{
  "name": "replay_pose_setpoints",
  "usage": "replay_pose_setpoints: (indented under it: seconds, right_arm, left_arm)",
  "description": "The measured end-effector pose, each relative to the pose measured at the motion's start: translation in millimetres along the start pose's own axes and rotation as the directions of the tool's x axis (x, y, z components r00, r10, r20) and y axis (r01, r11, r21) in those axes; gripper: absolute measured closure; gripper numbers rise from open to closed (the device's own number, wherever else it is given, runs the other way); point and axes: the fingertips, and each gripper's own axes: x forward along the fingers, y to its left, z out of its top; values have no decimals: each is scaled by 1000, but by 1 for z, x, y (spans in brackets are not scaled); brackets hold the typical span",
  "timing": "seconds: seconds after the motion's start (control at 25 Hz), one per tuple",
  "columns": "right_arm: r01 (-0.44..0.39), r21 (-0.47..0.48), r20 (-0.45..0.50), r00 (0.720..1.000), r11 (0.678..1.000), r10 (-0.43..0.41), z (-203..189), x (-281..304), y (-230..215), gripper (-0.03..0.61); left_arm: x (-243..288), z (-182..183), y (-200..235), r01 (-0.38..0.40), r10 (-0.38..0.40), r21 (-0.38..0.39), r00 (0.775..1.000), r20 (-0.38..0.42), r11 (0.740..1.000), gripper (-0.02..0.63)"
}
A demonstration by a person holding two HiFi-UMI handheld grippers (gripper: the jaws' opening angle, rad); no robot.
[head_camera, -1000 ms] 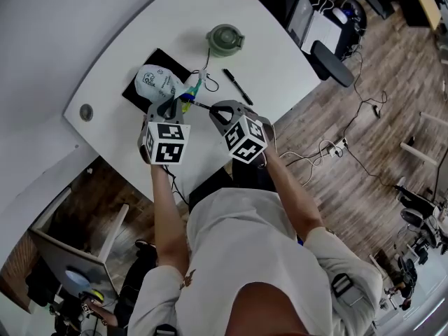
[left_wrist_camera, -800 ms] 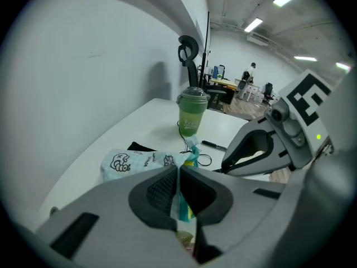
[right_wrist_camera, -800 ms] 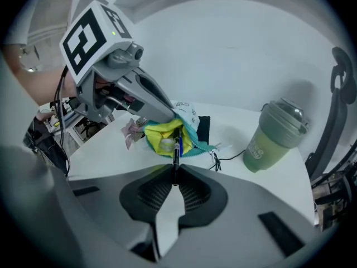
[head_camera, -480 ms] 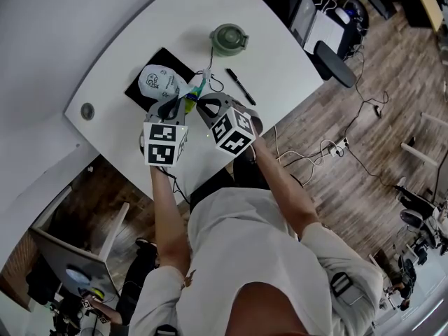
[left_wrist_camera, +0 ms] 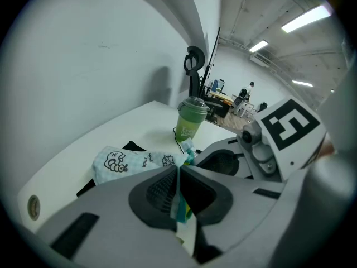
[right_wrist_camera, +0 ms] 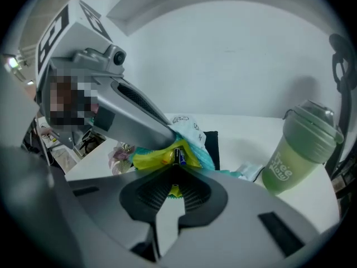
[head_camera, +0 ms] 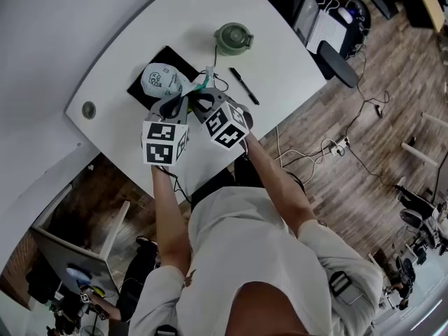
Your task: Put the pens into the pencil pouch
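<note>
The pale printed pencil pouch (head_camera: pixel 161 81) lies on a black mat (head_camera: pixel 140 93) on the white table. My left gripper (left_wrist_camera: pixel 178 175) is shut on the pouch's thin rim near its mouth. My right gripper (right_wrist_camera: pixel 174 180) is shut on a dark pen (right_wrist_camera: pixel 178 156) whose tip pokes into the pouch's yellow lining (right_wrist_camera: pixel 149 157). In the head view both grippers meet at the pouch's mouth, left gripper (head_camera: pixel 175 106) beside right gripper (head_camera: pixel 203 102). A second black pen (head_camera: pixel 243 86) lies loose on the table to the right of them.
A green lidded cup (head_camera: pixel 233 38) stands behind the pouch, with a thin black cable (head_camera: pixel 222 84) looping in front of it. A round grommet (head_camera: pixel 88 110) sits near the table's left edge. The table's near edge runs just under my hands.
My right gripper has carried the pen leftward, up to the pouch's mouth and against the left gripper. The left gripper has kept its place, with a slight roll.
</note>
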Motion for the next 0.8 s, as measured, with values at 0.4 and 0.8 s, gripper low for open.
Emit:
replay_pose_setpoints:
  seconds: [0.4, 0.8]
  right_arm:
    - [26, 37, 59, 998, 999, -28, 1, 9, -5, 537]
    - [56, 49, 64, 996, 997, -59, -7, -11, -9, 448]
  left_arm:
    - [6, -1, -2, 36, -36, -31, 999, 3, 999, 606]
    - [10, 1, -4, 22, -22, -21, 1000, 4, 1000, 606]
